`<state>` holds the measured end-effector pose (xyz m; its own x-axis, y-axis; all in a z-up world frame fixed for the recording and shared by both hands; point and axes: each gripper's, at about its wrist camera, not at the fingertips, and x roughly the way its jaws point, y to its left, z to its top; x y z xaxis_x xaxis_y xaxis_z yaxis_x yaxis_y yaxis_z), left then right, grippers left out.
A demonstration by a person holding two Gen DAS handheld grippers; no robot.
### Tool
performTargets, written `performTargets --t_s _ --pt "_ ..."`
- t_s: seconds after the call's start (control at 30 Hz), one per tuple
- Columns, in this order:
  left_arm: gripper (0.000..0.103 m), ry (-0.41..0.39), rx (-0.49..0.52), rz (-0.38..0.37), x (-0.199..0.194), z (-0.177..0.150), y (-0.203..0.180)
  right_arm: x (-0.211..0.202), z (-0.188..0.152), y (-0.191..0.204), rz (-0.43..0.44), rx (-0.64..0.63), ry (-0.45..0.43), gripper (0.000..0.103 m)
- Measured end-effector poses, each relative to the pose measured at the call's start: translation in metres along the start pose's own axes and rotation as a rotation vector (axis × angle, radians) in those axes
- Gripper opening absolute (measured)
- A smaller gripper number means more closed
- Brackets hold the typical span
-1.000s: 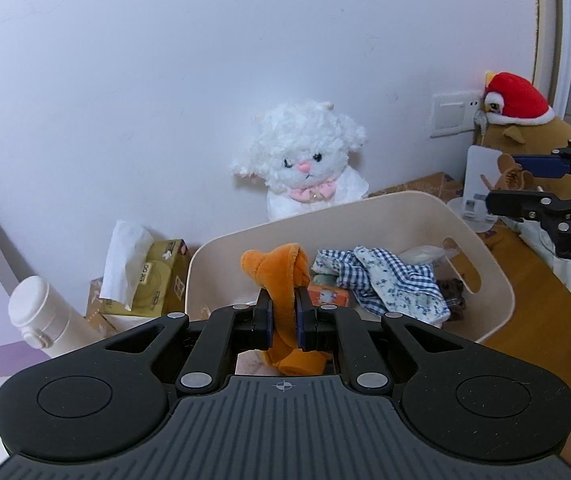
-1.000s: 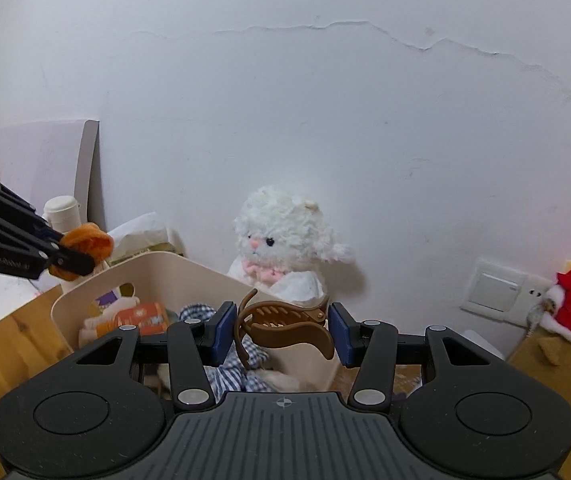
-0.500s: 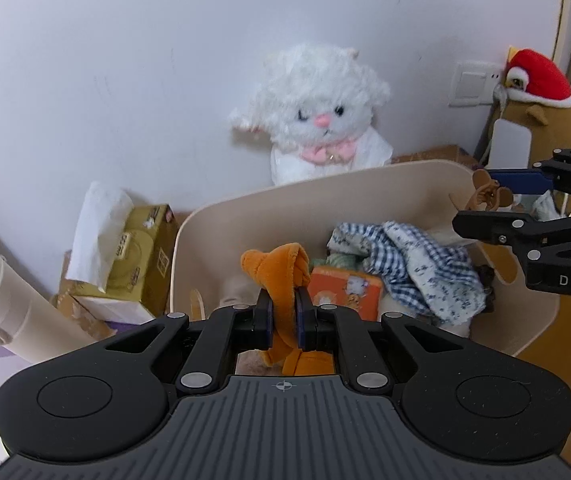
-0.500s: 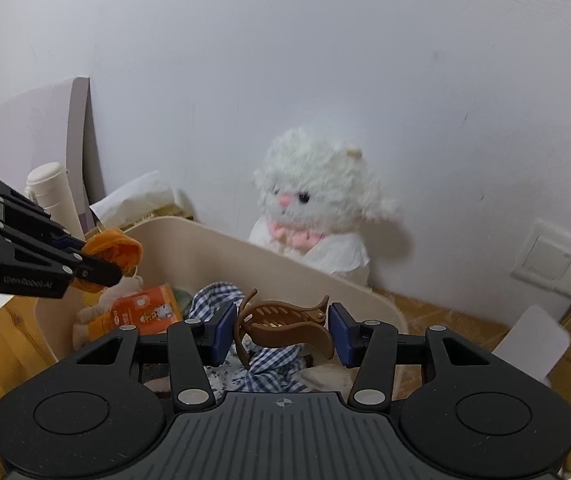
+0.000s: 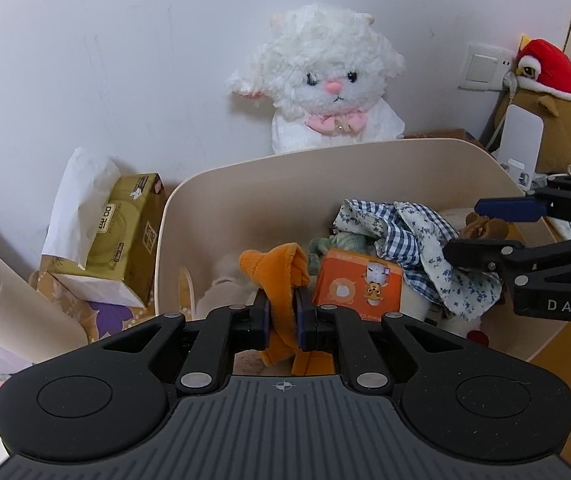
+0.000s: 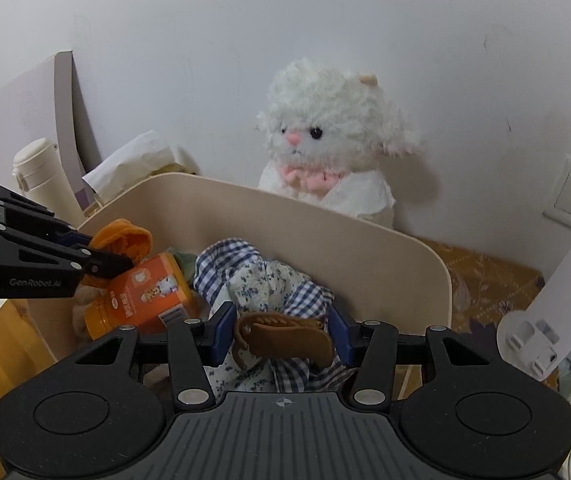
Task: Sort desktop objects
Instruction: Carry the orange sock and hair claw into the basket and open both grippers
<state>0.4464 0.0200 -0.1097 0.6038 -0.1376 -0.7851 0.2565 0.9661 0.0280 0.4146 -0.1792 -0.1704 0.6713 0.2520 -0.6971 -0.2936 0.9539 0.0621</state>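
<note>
Pinching a folded piece of orange cloth, the left gripper has its jaws pressed nearly together, with the fabric bulging above the pads and hanging below them. It hangs over the near left part of a beige bin. Just ahead and to the right of these tongs, inside the bin, lies an orange carton (a cartoon animal is printed on it), and further right sits a crumpled blue checked cloth. Beyond the bin's far rim a white plush lamb sits against the wall. Off to the left of the tongs, outside the bin, are a tissue box and a cream flask.

The right gripper holds a brown hair claw clip crosswise, one blue pad at each end, the jaws partly spread around it. It hangs over the bin, right above the checked cloth. To its left the other tongs and their orange cloth show above the carton. To its right, outside the bin, a white stand rests on the desk.
</note>
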Motion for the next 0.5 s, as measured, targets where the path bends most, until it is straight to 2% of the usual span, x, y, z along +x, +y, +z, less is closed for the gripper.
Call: performTargets --t_s 0.07,0.17,0.23,0.37,0.5 --pt "0.013 0.001 -0.004 -0.009 0.000 0.000 0.000 0.000 0.000 0.001 0.002 0.005 0.008 0.049" --pt "0.036 -0.004 0.004 0.000 -0.002 0.000 -0.001 -0.002 0.000 0.003 -0.010 -0.001 0.012 0.057" --pt "0.056 -0.022 0.005 0.000 -0.007 0.000 -0.002 -0.004 0.001 0.003 -0.012 -0.001 0.007 0.058" --pt "0.060 -0.034 0.011 -0.013 -0.014 0.001 -0.006 -0.011 0.002 0.006 -0.022 -0.009 -0.004 0.065" --pt "0.065 -0.048 0.024 -0.007 -0.024 0.002 -0.011 -0.020 0.004 0.005 -0.020 0.018 -0.029 0.076"
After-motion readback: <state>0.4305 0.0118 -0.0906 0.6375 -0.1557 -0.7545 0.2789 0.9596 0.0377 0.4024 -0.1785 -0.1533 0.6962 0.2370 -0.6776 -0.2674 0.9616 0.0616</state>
